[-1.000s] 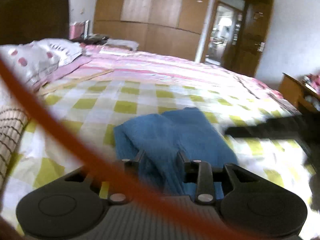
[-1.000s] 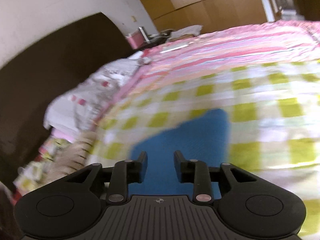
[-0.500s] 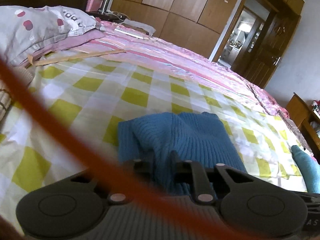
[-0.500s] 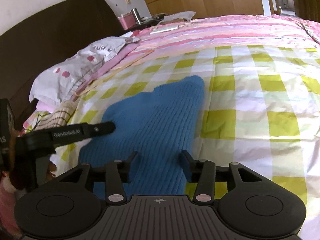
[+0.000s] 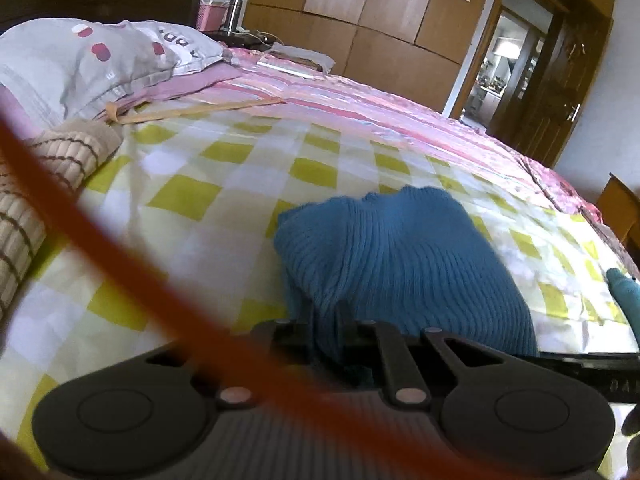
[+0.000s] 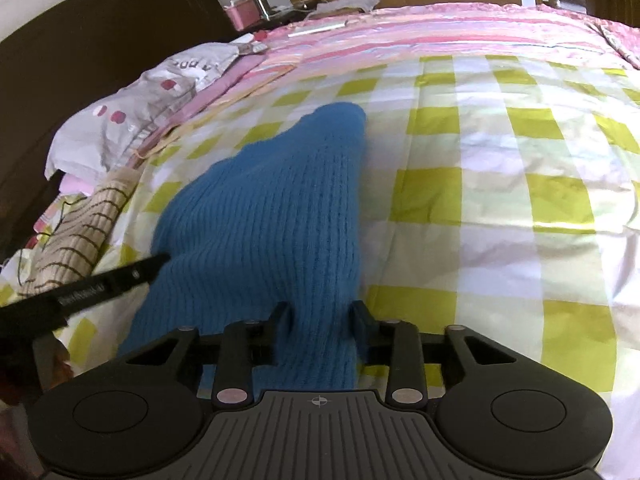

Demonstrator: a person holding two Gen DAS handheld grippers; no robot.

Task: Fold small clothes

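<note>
A blue ribbed knit garment (image 5: 400,264) lies on the yellow-and-white checked bed sheet (image 5: 224,184). My left gripper (image 5: 325,312) is shut on the garment's near edge, with a fold of blue knit pinched between its fingers. In the right wrist view the same garment (image 6: 272,216) stretches away from me. My right gripper (image 6: 320,316) has its fingers wide apart on either side of the garment's near end, not clamped. The left gripper's black body (image 6: 84,288) shows at the left of the right wrist view.
A grey spotted pillow (image 5: 92,60) and a beige striped knit (image 5: 36,184) lie at the left. A pink striped quilt (image 5: 360,108) covers the far bed. A dark headboard (image 6: 80,48), wooden wardrobe (image 5: 360,12) and open door (image 5: 508,52) stand beyond. An orange cord (image 5: 120,264) crosses the left view.
My left gripper has closed on the garment's edge. My right gripper has moved in so that the garment's near end now lies between its open fingers.
</note>
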